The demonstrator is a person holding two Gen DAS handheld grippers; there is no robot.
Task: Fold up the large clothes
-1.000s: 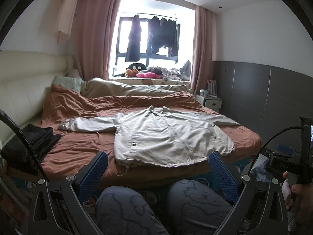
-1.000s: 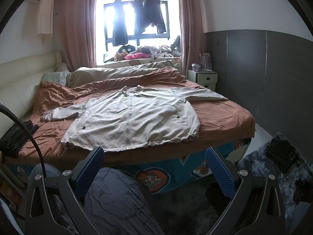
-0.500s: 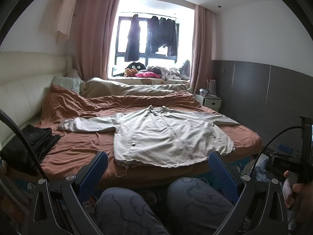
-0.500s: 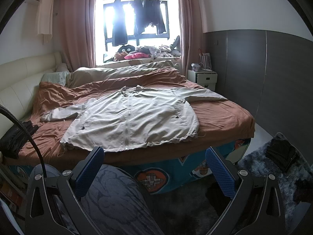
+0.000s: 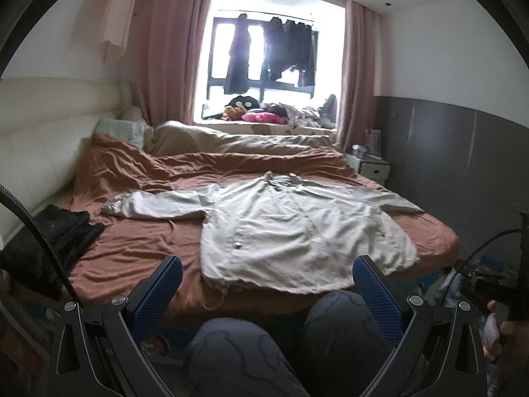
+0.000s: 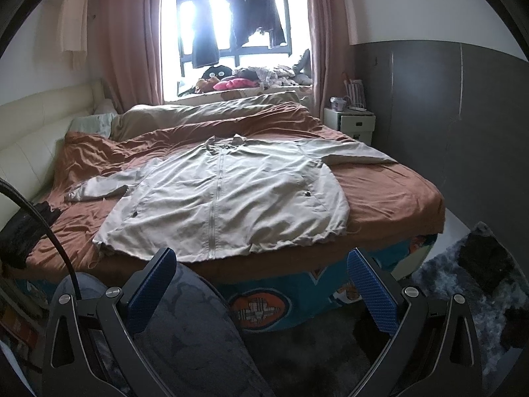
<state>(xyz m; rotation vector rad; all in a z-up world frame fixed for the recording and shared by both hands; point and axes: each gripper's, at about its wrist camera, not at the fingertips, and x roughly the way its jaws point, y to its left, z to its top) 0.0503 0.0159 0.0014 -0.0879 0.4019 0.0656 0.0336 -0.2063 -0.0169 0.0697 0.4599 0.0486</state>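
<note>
A large beige zip jacket (image 5: 291, 228) (image 6: 228, 198) lies flat, front up, on the rust-brown bed cover (image 5: 139, 241) (image 6: 390, 195), sleeves spread to both sides, hem toward me. My left gripper (image 5: 267, 284) is open with nothing between its blue pads, held short of the bed's near edge above the person's knees (image 5: 238, 354). In the right wrist view my right gripper (image 6: 261, 278) is also open and holds nothing, a little below the hem and the bed edge. The hand holding the other gripper shows at the far right edge (image 5: 509, 334).
Dark folded clothes (image 5: 53, 235) lie on the bed's left side. A cream headboard (image 5: 43, 139) runs along the left. A white nightstand (image 6: 350, 122) stands at the far right, a grey shaggy rug (image 6: 479, 284) on the floor. Clothes hang in the window (image 5: 264, 56).
Both views have shifted only slightly; the jacket sits a little nearer and lower in the frames. Both grippers stay open.
</note>
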